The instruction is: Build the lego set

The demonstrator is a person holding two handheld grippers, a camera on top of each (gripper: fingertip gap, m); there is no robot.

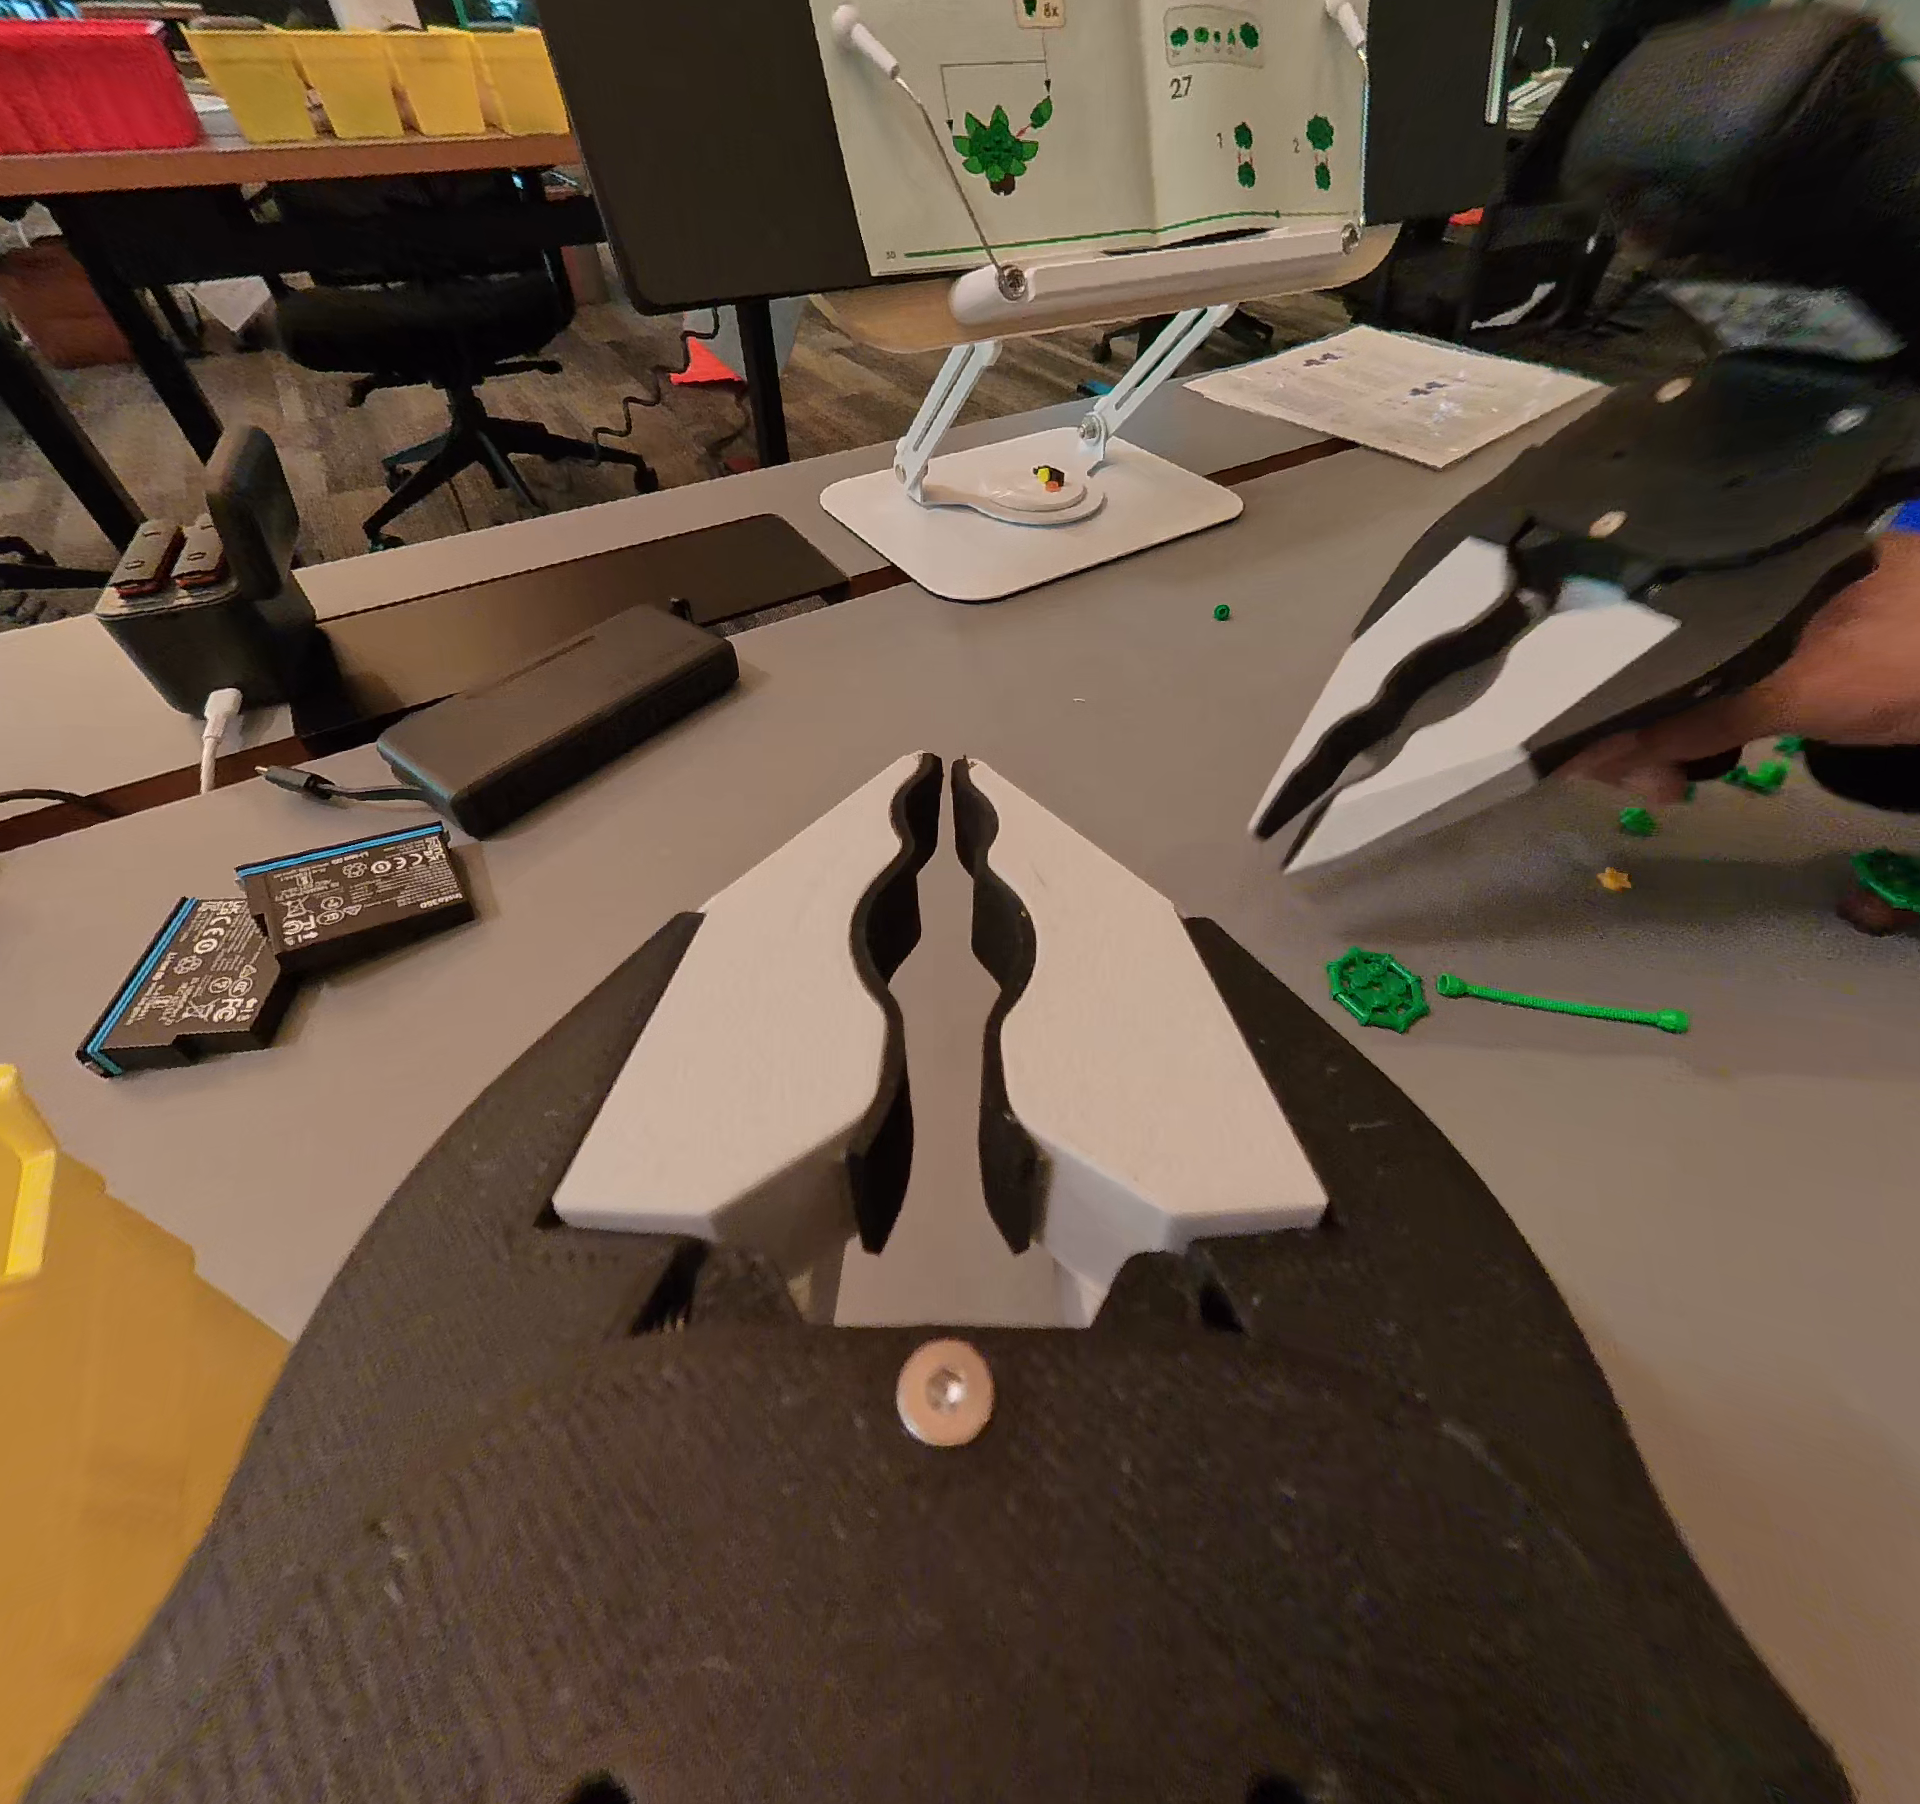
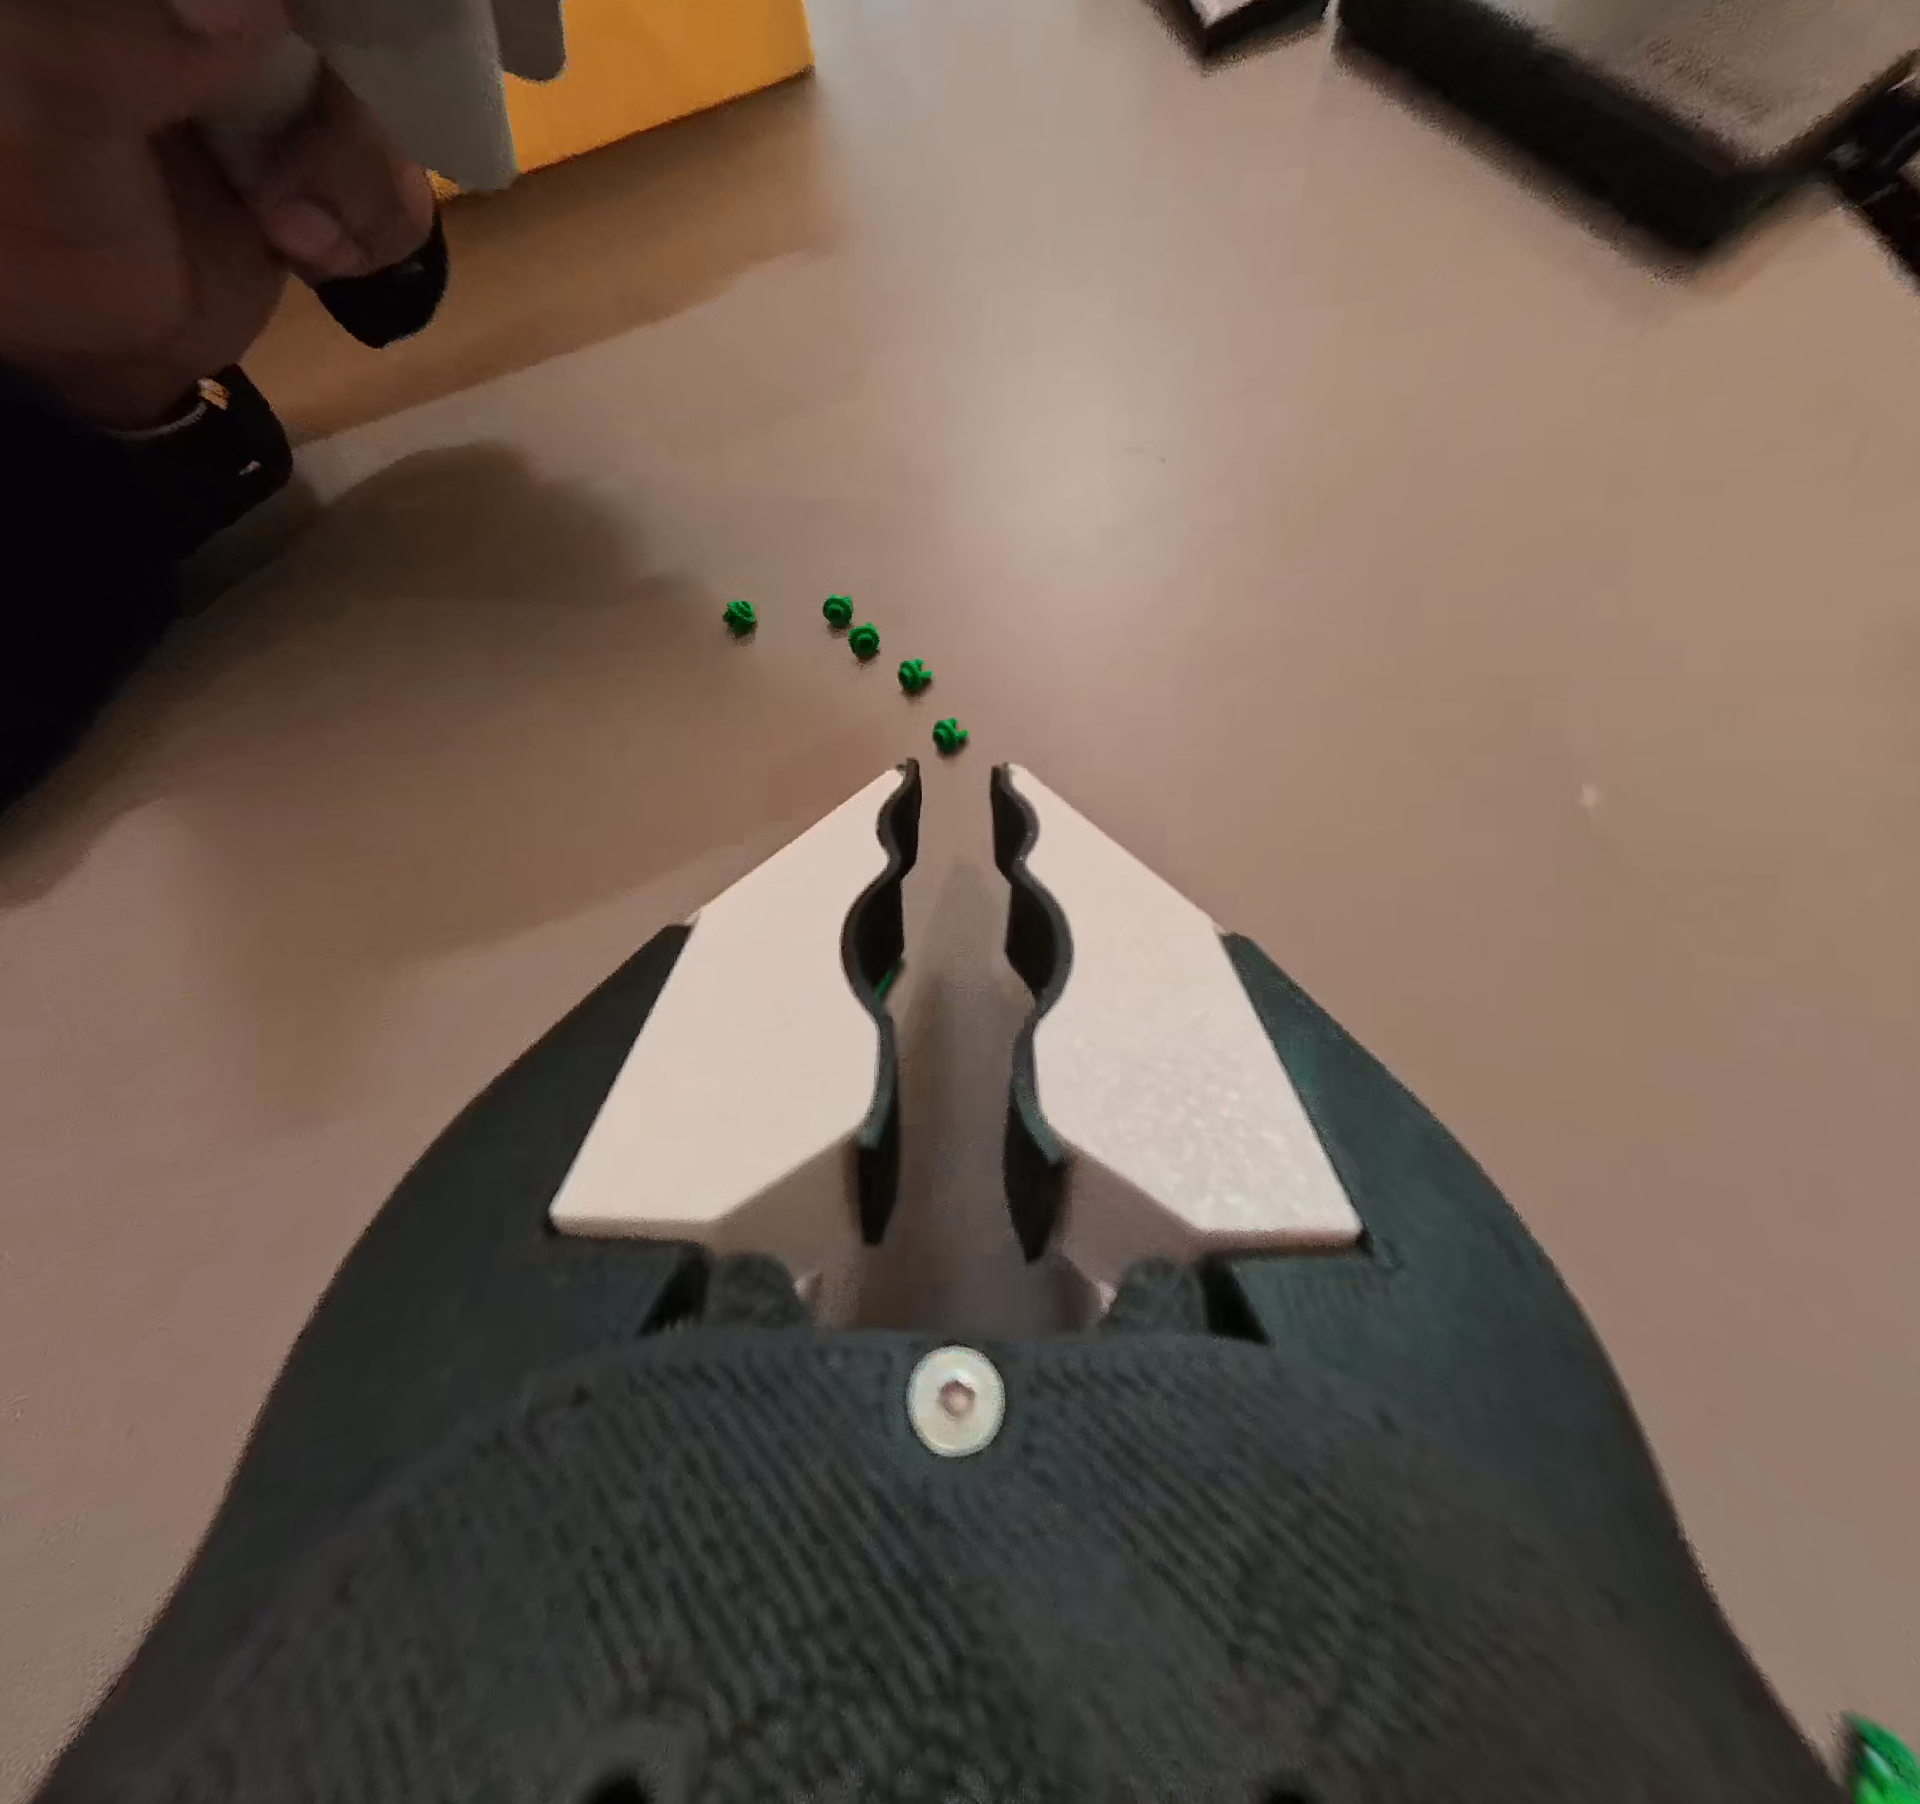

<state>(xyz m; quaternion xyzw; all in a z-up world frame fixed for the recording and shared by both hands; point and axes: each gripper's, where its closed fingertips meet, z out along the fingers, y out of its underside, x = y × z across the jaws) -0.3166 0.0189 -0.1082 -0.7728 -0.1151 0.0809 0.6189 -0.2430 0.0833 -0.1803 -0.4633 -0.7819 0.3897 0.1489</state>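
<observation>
Several small green lego studs (image 2: 864, 639) lie in a curved row on the grey table; the nearest (image 2: 950, 735) is just beyond the tips of my right gripper (image 2: 954, 772), which is slightly open and empty. In the left wrist view the right gripper (image 1: 1273, 845) hangs low over the table at the right. A green web piece (image 1: 1374, 987) and a green stem (image 1: 1558, 1004) lie below it. More green pieces (image 1: 1756, 775) and a green plant build (image 1: 1886, 887) lie by the hand. My left gripper (image 1: 945, 762) is nearly shut and empty above the table.
An open instruction book (image 1: 1081, 71) stands on a white stand at the back. A power bank (image 1: 561, 715), two batteries (image 1: 281, 965) and a charger (image 1: 208, 611) lie at the left. A yellow bin (image 1: 83, 1391) is at the near left. One green stud (image 1: 1222, 612) lies alone. The tips of one gripper are about 12 cm away from the tips of the other.
</observation>
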